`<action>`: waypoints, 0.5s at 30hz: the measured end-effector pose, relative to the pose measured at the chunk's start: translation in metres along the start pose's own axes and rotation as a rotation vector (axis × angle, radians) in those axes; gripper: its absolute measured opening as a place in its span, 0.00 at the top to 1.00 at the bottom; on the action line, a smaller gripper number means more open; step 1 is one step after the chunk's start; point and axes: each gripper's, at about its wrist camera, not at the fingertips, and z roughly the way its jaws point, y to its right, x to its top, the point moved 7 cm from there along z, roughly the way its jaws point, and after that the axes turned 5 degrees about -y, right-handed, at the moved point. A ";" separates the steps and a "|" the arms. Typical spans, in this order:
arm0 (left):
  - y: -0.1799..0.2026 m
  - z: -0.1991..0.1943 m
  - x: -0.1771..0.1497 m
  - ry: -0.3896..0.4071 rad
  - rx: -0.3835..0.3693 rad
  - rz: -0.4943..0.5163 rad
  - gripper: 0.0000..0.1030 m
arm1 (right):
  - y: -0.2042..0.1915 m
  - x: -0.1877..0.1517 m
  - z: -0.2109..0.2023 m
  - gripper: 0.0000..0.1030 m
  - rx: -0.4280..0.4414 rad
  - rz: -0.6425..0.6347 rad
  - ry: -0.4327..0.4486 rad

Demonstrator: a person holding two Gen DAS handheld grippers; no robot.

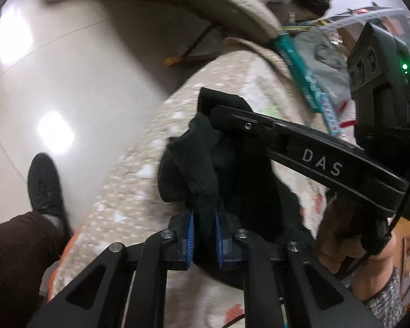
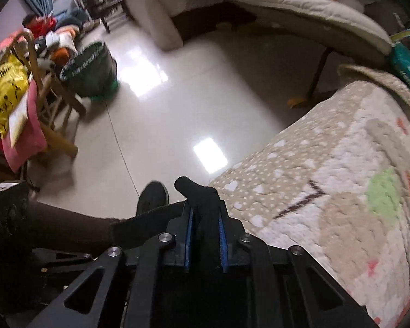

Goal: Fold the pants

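Black cloth fills the middle of both views: the pants (image 1: 232, 180) lie bunched on a patterned blanket (image 1: 128, 180), with a fold of them rising between each pair of blue pads.

Left wrist view, from the left edge across. A brown trouser leg (image 1: 16, 248) and a black shoe (image 1: 45, 188) stand on the glossy pale floor (image 1: 68, 68), which carries two bright reflections. Next comes the blanket, beige with white dots. At the centre the left gripper (image 1: 205, 235) is pinched on a twisted ridge of the pants, its pads pressed against the cloth from both sides. Beyond that the right gripper (image 1: 213, 109) reaches in from the right, its black body marked "DAS", its tip lying against the pants; how its jaws stand cannot be told from this side. At the far right a hand (image 1: 341, 229) in a grey knit sleeve grips its handle, and a green light glows on its camera block.

Right wrist view, left to right. A wooden chair (image 2: 54, 101) holds yellow and pink cloth, with a dark bag (image 2: 93, 68) beside it. The same shoe (image 2: 153, 196) shows on the floor just left of centre. The right gripper (image 2: 205, 235) is clamped on a thick roll of the pants (image 2: 202, 205), the pads touching it on both sides, and a rounded end pokes out past them. Right of it spreads the blanket (image 2: 328, 177), showing green and orange patches.
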 end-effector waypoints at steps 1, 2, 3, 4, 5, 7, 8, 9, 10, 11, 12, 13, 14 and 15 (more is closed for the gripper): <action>0.009 -0.002 -0.001 0.004 -0.013 0.017 0.88 | -0.001 0.000 -0.005 0.84 0.000 0.010 0.015; 0.018 -0.004 -0.002 0.007 -0.020 0.038 0.88 | 0.003 -0.002 -0.015 0.84 0.001 0.022 0.032; 0.028 -0.004 -0.004 0.007 -0.024 0.057 0.88 | 0.008 -0.006 -0.024 0.84 0.000 0.037 0.050; 0.035 -0.004 -0.006 0.003 -0.029 0.072 0.88 | 0.013 -0.011 -0.033 0.84 -0.002 0.053 0.065; 0.043 -0.002 -0.009 -0.005 -0.035 0.086 0.88 | 0.019 -0.016 -0.041 0.84 -0.003 0.069 0.078; 0.059 0.004 -0.016 -0.025 -0.041 0.115 0.88 | 0.035 -0.033 -0.057 0.84 -0.003 0.112 0.106; 0.069 0.009 -0.020 -0.038 -0.044 0.132 0.88 | 0.042 -0.042 -0.063 0.84 -0.003 0.137 0.118; 0.079 0.013 -0.025 -0.049 -0.045 0.150 0.88 | 0.057 -0.055 -0.073 0.84 -0.005 0.173 0.133; 0.089 0.020 -0.031 -0.062 -0.045 0.171 0.88 | 0.066 -0.064 -0.078 0.84 -0.008 0.200 0.142; 0.101 0.029 -0.037 -0.080 -0.044 0.198 0.88 | 0.078 -0.076 -0.084 0.84 -0.010 0.229 0.149; 0.111 0.038 -0.044 -0.099 -0.042 0.224 0.88 | 0.094 -0.093 -0.089 0.84 -0.014 0.272 0.158; 0.120 0.046 -0.050 -0.114 -0.038 0.244 0.88 | 0.104 -0.104 -0.092 0.84 -0.015 0.298 0.162; 0.129 0.056 -0.059 -0.135 -0.035 0.270 0.88 | 0.117 -0.122 -0.093 0.84 -0.017 0.339 0.166; 0.138 0.068 -0.069 -0.161 -0.031 0.297 0.88 | 0.128 -0.135 -0.094 0.84 -0.016 0.374 0.168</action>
